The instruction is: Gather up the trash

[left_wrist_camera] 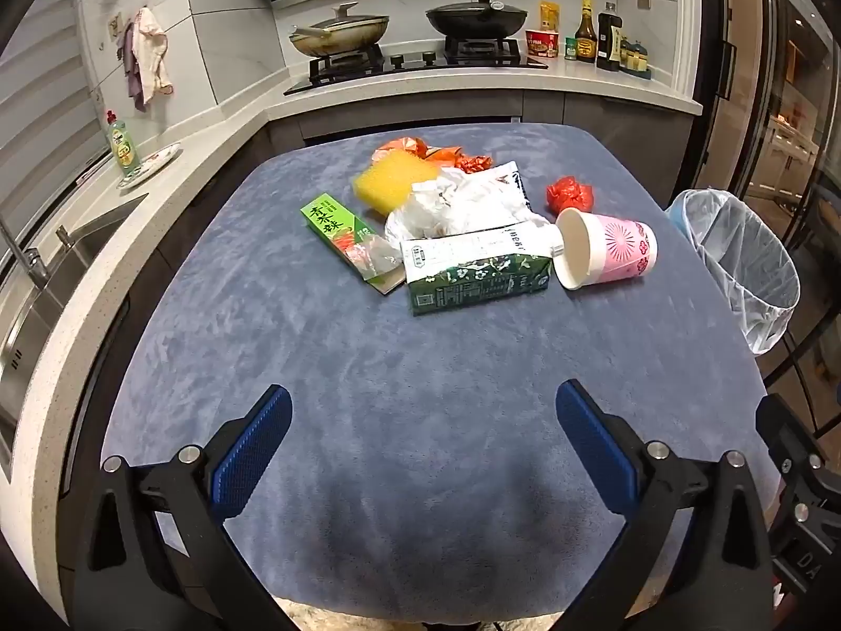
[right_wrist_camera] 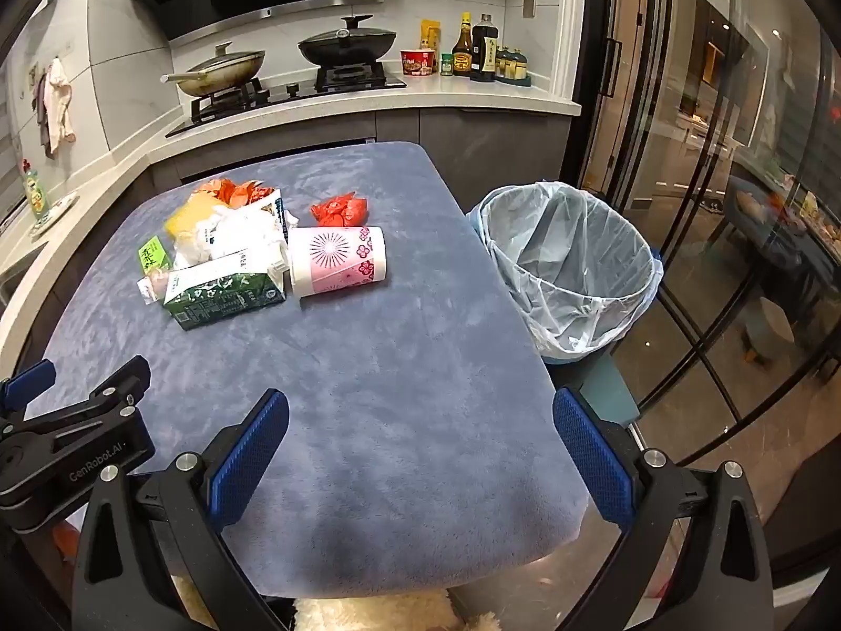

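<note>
Both the left tongs (left_wrist_camera: 423,423) and right tongs (right_wrist_camera: 420,426) hang released over the near edge of the blue plush-covered table (left_wrist_camera: 420,368). Trash lies toward its far edge: a pink paper cup (left_wrist_camera: 604,252) on its side touching a green-and-white carton (left_wrist_camera: 473,271). A plastic-lined bin (right_wrist_camera: 567,268) stands off the right edge.

On the blue-covered table (left_wrist_camera: 420,394): one pink paper cup (left_wrist_camera: 604,250), one green-and-white carton (left_wrist_camera: 475,276), one green box (left_wrist_camera: 347,234), one yellow sponge (left_wrist_camera: 394,181), one red crumpled wrapper (left_wrist_camera: 570,194), one heap of white wrappers (left_wrist_camera: 468,200), and one orange wrapper (left_wrist_camera: 420,150). Beside the table: one lined trash bin (right_wrist_camera: 567,263). Behind the table, on the stove: two lidded pans (left_wrist_camera: 339,34) (left_wrist_camera: 475,16).
</note>
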`<state>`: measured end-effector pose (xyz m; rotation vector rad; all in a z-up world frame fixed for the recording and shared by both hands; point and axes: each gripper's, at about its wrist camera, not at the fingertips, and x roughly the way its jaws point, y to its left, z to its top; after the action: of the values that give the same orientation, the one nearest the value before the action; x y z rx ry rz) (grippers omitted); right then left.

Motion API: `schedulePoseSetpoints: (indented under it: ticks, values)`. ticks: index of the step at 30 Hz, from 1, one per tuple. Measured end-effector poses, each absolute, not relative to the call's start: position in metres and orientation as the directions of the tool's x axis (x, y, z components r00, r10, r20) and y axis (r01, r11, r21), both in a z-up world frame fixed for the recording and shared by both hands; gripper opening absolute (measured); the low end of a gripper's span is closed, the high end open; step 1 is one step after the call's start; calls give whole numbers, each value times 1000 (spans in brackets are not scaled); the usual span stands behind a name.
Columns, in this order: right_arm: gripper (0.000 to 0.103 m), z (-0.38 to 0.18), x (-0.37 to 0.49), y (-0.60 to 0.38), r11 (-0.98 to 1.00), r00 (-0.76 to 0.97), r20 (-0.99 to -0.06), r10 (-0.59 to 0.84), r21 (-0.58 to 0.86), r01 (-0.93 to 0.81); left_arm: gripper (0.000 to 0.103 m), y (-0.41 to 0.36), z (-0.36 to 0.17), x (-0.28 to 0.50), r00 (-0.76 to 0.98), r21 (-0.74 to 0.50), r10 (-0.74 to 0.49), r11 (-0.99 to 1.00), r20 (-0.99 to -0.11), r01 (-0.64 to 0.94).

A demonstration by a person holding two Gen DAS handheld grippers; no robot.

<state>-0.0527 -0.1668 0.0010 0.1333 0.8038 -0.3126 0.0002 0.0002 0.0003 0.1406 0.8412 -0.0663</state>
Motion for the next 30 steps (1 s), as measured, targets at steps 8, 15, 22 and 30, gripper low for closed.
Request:
schedulePoseSetpoints:
  ticks: [8,15,22,30]
  values:
    - [96,0,-50,-169,945,646,-731,-220,4,327,96,-2,0,0,670,109,2,987,-743,118]
    - [96,-5,-47,-171,946,643,-736,-212,10,324,96,-10,2,5,672,108,2,987,-740,116]
    - [96,-5,-45,-169,947,639,-739,-215,3,321,96,-4,-6,5,673,105,4,988,-739,109]
    - [96,-6,-44,-172,945,636,-741,-216,5,327,96,-3,-7,5,672,100,-2,989,-741,112]
